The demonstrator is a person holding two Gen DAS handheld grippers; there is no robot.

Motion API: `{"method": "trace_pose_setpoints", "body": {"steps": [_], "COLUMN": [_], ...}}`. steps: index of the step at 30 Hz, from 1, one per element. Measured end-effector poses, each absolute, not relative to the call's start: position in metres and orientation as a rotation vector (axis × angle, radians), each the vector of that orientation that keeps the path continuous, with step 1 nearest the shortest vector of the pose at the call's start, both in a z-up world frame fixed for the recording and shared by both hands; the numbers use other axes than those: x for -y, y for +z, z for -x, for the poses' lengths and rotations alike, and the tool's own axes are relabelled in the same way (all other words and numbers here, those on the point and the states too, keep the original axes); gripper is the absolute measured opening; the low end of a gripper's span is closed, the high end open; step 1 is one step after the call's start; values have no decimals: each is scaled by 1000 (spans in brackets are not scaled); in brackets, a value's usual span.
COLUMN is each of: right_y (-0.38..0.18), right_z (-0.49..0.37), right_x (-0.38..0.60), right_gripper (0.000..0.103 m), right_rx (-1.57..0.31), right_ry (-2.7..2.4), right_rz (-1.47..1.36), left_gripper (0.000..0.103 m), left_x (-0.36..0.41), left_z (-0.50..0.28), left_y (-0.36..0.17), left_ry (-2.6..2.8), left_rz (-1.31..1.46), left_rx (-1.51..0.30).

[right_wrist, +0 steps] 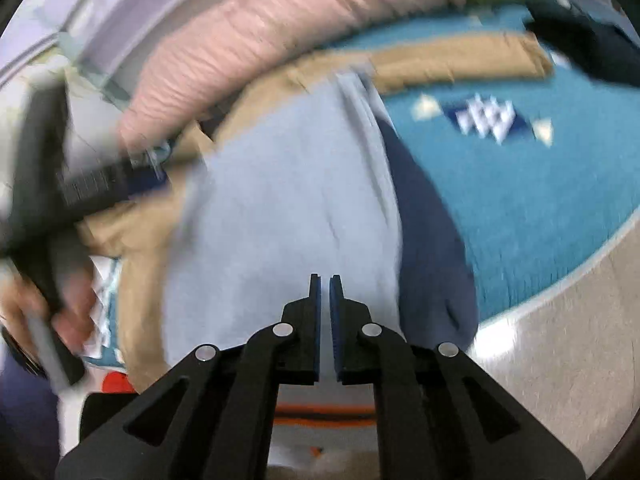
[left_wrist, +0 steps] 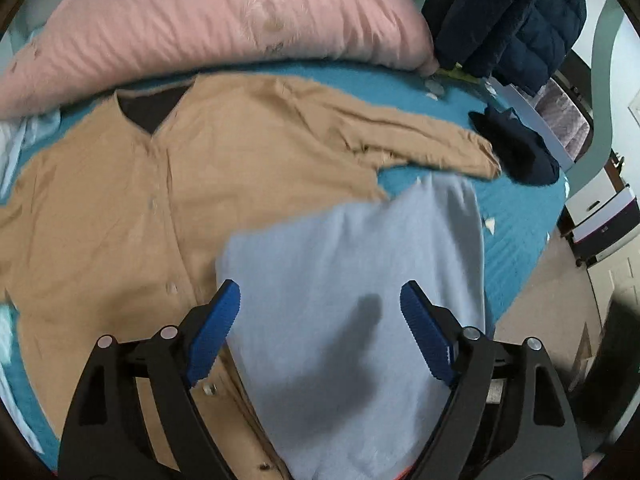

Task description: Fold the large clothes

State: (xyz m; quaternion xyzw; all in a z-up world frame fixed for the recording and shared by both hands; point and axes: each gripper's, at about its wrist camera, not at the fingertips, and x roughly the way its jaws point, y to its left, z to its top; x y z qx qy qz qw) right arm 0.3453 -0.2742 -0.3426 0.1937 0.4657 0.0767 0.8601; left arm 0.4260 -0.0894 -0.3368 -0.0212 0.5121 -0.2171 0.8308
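Note:
A light blue garment point(left_wrist: 352, 264) lies folded over the near right part of a tan button-front cardigan point(left_wrist: 120, 208), which is spread flat on the teal bed sheet point(left_wrist: 512, 208). My left gripper point(left_wrist: 320, 286) hovers over the blue garment, open wide, and its blue pads point(left_wrist: 224, 320) hold nothing. In the right wrist view, which is blurred, the blue garment point(right_wrist: 280, 208) fills the middle. My right gripper point(right_wrist: 325, 278) is above its near edge, with the jaws almost together and only a thin empty slit between them. The left gripper's black frame point(right_wrist: 60, 200) and a hand point(right_wrist: 68, 308) show at the left.
A pink quilt point(left_wrist: 200, 20) is heaped along the far side of the bed. A dark navy garment point(left_wrist: 516, 148) lies at the tan sleeve's end. Behind it hangs a navy puffer jacket point(left_wrist: 520, 12). The bed edge and beige floor point(left_wrist: 560, 288) are at the right.

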Motion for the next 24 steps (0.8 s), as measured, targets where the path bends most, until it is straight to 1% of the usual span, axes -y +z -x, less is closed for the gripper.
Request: {"method": "trace_pose_setpoints", "body": {"steps": [3,5,6,7,10,13,16,17,19,20,21,22,24], "right_y": [-333,-342,-356,-367,-403,-399,-365,-357,-342,-341,-340,-346,-362], "right_z": [-386,-422,-440,-451,-463,-463,-429,-413,-368,-345,-331,-308,-290], "right_x": [276,278,281,283,293,294,298,298,289,277,264,248,220], "right_gripper": [7,9,10,3,2,3,10,10,12,14,17,18,17], "right_rx": [-926,-952,-991,-1042,-1114,-1107,-1064,-1054,-1032,-1045,-1057,-1071,-1098], "right_ry": [165,154,117,93,69,60,79,90,113,121,138,176,187], "right_rz": [-358,-324,-312,-303,-363,-360,-359,-367,-379,-352,-352,-388,-340], "left_gripper": [84,88,89,89,89,92,92,92,92,92,92,92,92], "left_x": [87,83,82,81,86,90,83,80,71,69,64,61,57], "left_z": [-422,-427,-429,-432,-435,-439,-443,-442,-438,-437,-434,-432,-428], "left_y": [-360,-370,-374,-378,-385,-385,-377,-375,-360,-354,-345,-340,-329], "left_ry": [-425,-407,-405,-405,-403,-392,-437,-454,-467,-480,-489,-495,-508], "left_rz": [17,41,44,51,44,49,85,90,67,59,49,43,16], "left_rx": [-1100,-1108,-1116,-1124,-1118,-1120,-1141,-1145,-1098,-1082,-1063,-1046,-1017]}}
